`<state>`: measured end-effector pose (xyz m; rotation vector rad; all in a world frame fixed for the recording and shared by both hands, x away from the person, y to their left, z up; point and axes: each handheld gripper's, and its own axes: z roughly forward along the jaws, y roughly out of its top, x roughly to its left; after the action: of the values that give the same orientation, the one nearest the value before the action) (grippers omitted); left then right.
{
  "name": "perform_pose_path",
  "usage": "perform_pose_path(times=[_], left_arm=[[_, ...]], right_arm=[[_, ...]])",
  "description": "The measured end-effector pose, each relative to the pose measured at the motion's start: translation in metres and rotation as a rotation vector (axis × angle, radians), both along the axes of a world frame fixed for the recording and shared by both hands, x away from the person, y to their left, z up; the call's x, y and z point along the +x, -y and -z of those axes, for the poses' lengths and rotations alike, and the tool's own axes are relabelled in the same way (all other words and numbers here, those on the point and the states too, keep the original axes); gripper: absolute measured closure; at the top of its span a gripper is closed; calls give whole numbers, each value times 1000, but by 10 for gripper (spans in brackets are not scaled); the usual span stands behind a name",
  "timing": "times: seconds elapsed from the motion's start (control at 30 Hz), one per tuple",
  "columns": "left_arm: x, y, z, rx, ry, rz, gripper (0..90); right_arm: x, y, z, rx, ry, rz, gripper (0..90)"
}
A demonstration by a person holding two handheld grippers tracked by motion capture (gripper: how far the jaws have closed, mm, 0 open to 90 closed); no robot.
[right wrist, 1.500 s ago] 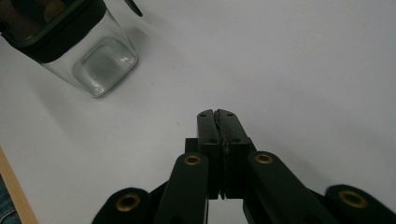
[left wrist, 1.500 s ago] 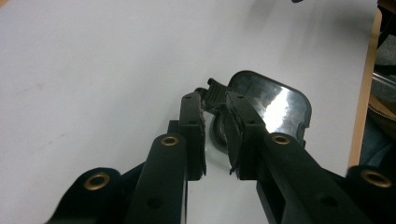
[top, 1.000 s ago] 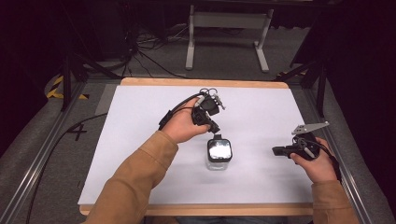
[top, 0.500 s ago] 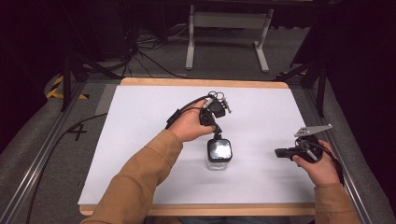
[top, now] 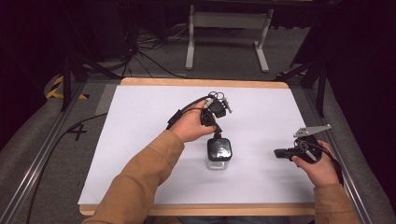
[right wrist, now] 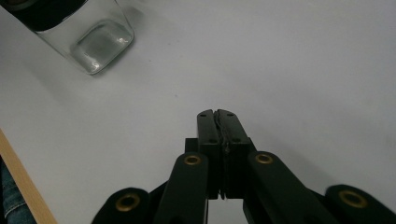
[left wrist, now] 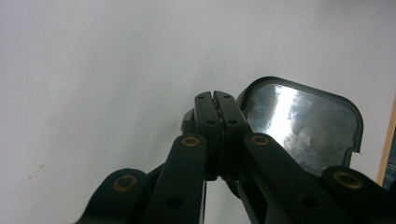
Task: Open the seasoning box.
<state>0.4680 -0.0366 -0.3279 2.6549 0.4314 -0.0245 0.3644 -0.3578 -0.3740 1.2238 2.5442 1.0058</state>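
Now left gripper (top: 215,132) jaws pressed together, empty, just beyond square clear glass jar with glossy black lid (top: 219,150); right gripper (top: 280,153) jaws together, empty, well right, over white table (top: 140,140).

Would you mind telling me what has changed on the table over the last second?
The left gripper has just closed its jaws, with nothing between them, and has drawn slightly nearer the lid of the glass jar. The jar stayed where it was, lid on, and the right gripper stayed shut, resting at the right on the white table.
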Motion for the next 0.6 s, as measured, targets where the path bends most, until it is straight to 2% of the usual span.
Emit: perform_pose_path(times=[0.1, 0.37, 0.4, 0.47, 0.5, 0.53, 0.6], left_arm=[[1, 0, 0, -10, -24, 0, 898], [3, 1, 2, -3, -27, -16, 900], [4, 2, 4, 16, -17, -18, 900], [3, 5, 10, 97, 24, -28, 900], [4, 5, 15, 131, 27, -19, 900], [7, 4, 19, 125, 23, -17, 899], [12, -4, 21, 38, -37, -36, 899]], right_arm=[[0, -1, 0, 1, 3, -7, 895], [0, -6, -1, -7, 6, -26, 893], [-1, -7, -2, -4, 8, -27, 894], [-1, -10, -3, -1, 15, -40, 896], [-2, -12, -4, 2, 14, -42, 896], [-3, -14, -4, 3, 19, -53, 897], [-4, -21, -6, 4, 30, -78, 897]])
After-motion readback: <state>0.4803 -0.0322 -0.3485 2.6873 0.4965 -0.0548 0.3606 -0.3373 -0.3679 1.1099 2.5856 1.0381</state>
